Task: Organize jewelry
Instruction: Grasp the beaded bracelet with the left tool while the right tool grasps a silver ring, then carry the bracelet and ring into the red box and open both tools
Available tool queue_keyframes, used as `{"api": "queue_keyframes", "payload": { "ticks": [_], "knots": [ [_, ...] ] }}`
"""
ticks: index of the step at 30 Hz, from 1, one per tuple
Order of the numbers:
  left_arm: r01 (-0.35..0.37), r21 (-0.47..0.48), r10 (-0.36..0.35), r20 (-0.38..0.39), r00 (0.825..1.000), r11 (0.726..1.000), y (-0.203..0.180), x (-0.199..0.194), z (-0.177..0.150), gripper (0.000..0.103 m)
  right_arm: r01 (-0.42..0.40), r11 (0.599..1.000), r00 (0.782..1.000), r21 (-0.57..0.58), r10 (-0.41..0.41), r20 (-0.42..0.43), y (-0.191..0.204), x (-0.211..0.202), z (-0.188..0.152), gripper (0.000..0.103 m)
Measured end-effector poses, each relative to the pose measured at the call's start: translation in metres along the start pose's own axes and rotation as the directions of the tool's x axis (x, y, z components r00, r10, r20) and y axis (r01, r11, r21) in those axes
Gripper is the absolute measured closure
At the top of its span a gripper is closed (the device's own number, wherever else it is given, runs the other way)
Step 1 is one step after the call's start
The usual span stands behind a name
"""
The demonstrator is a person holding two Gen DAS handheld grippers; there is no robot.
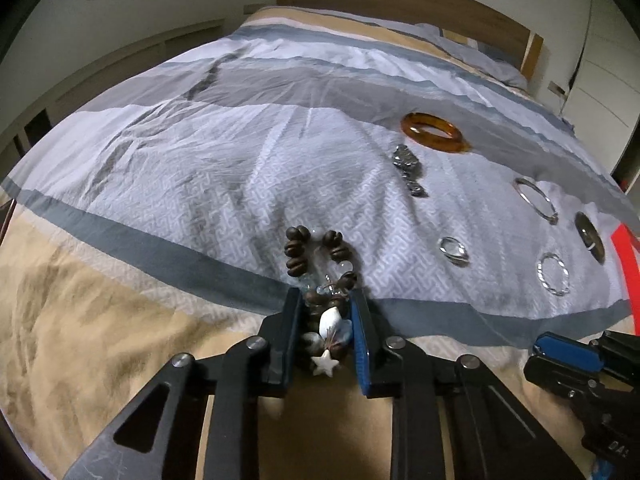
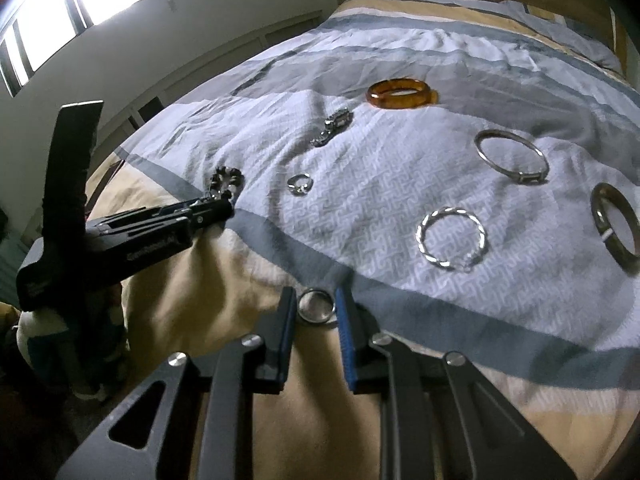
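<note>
A brown and clear beaded bracelet (image 1: 298, 256) with a shell and a white star charm lies at the edge of the striped duvet (image 1: 224, 168). My left gripper (image 1: 326, 294) is shut on its near end; in the right wrist view the same gripper (image 2: 216, 206) pinches the bracelet (image 2: 226, 182) from the left. My right gripper (image 2: 315, 294) is shut on a plain silver ring (image 2: 310, 314) on the tan stripe, with a pad touching each side. One of its blue pads (image 1: 568, 354) shows at the lower right of the left wrist view.
More jewelry lies spread over the duvet: an amber bangle (image 2: 378, 96), a silver link bracelet (image 2: 334, 128), a small silver ring (image 2: 300, 184), a thin silver bangle (image 2: 480, 148), a twisted silver bangle (image 2: 424, 224) and a dark bangle (image 2: 600, 216). A red object (image 1: 624, 264) sits at the right edge.
</note>
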State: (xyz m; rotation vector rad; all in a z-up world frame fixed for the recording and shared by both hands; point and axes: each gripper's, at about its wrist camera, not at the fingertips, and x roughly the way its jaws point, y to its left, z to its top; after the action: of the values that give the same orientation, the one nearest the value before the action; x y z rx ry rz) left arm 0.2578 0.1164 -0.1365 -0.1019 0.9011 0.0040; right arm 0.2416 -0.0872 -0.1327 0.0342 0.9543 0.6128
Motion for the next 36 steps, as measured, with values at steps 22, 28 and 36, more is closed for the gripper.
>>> {"api": "queue_keyframes", "payload": {
  "ticks": [22, 28, 36],
  "knots": [
    [0.152, 0.068, -0.155, 0.044, 0.987, 0.986, -0.058, -0.13, -0.034, 0.091, 0.098, 0.993, 0.979, 0.066, -0.108, 0.174, 0.022, -0.156, -0.034, 0.084],
    [0.226, 0.125, -0.231, 0.032, 0.972, 0.966, -0.103, -0.161, -0.042, 0.091, 0.149, 0.98, 0.959, 0.134, -0.176, 0.22, 0.002, -0.211, -0.064, 0.084],
    [0.314, 0.231, -0.321, -0.008, 0.947, 0.921, -0.186, -0.174, -0.041, 0.091, 0.239, 0.939, 0.926, 0.246, -0.297, 0.234, -0.06, -0.272, -0.1, 0.084]
  ]
}}
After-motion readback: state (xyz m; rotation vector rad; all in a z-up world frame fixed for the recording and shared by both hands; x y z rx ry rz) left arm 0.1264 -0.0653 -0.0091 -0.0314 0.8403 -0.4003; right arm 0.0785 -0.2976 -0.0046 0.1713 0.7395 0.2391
